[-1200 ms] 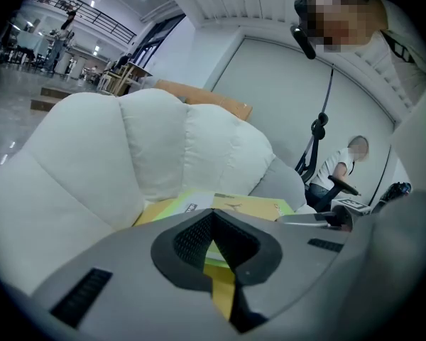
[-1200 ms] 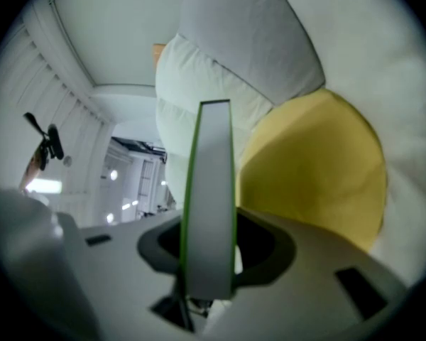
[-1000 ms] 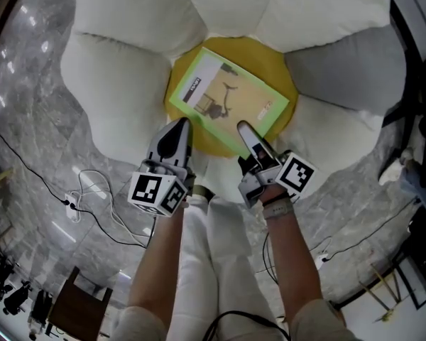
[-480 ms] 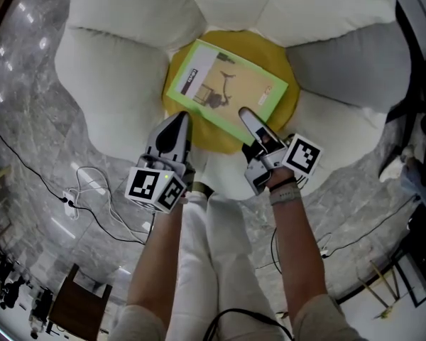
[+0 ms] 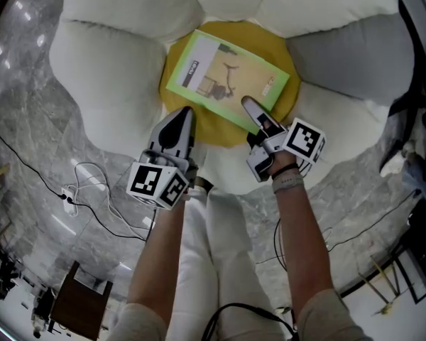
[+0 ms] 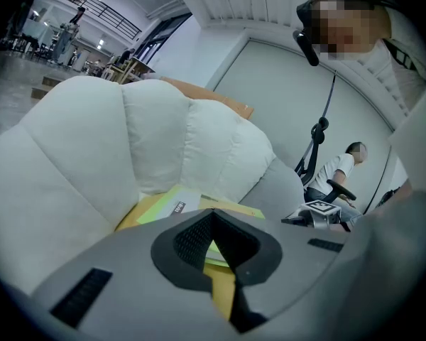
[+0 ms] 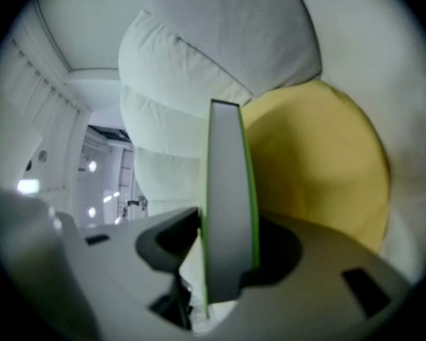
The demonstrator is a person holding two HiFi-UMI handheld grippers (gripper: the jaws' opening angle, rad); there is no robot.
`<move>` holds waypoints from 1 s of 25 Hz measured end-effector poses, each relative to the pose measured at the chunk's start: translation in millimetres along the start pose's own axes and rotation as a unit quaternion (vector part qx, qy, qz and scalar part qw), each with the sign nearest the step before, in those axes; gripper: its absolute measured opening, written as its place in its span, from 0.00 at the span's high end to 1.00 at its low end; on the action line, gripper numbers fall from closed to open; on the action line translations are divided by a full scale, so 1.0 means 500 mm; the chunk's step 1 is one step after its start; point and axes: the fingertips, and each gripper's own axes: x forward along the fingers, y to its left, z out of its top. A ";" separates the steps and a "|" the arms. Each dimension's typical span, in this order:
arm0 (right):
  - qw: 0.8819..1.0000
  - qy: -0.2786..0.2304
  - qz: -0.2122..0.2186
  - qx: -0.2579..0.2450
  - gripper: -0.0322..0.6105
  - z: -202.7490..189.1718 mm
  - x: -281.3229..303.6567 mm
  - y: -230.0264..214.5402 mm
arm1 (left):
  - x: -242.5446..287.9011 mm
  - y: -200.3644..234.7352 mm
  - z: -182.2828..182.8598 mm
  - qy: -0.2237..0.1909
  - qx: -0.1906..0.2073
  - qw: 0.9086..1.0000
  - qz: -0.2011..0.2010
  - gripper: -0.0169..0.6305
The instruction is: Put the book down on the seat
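Head view: both arms reach forward and down. The left gripper (image 5: pixel 179 119), its tongs pressed together and empty, hangs at 7 o'clock of the yellow seat (image 5: pixel 220 135). The right gripper (image 5: pixel 250 106) pinches the book (image 5: pixel 227 73) at its 5 o'clock edge, over the seat.

Left gripper view: only here, a person (image 6: pixel 341 172) sits far off at 3 o'clock.

Right gripper view: the book's edge stands between tongs that have just opened a little.

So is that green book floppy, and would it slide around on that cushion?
Probably fairly stiff: the book looks flat, unbent, with the right gripper holding one edge, its fingers just opening. Thin, so likely light. The soft yellow seat should keep it from sliding.
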 end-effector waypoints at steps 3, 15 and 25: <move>1.000 -0.003 -0.022 0.013 0.64 0.002 0.008 -0.007 | 0.000 -0.001 0.000 0.001 -0.001 1.000 -0.002 0.94; 1.000 -0.009 -0.027 0.012 0.57 0.008 0.018 -0.004 | -0.005 0.002 0.010 -0.005 -0.010 1.000 -0.006 0.94; 0.999 -0.012 -0.045 0.010 0.55 0.006 -0.014 -0.036 | -0.005 0.006 0.005 0.000 -0.019 1.000 -0.004 0.94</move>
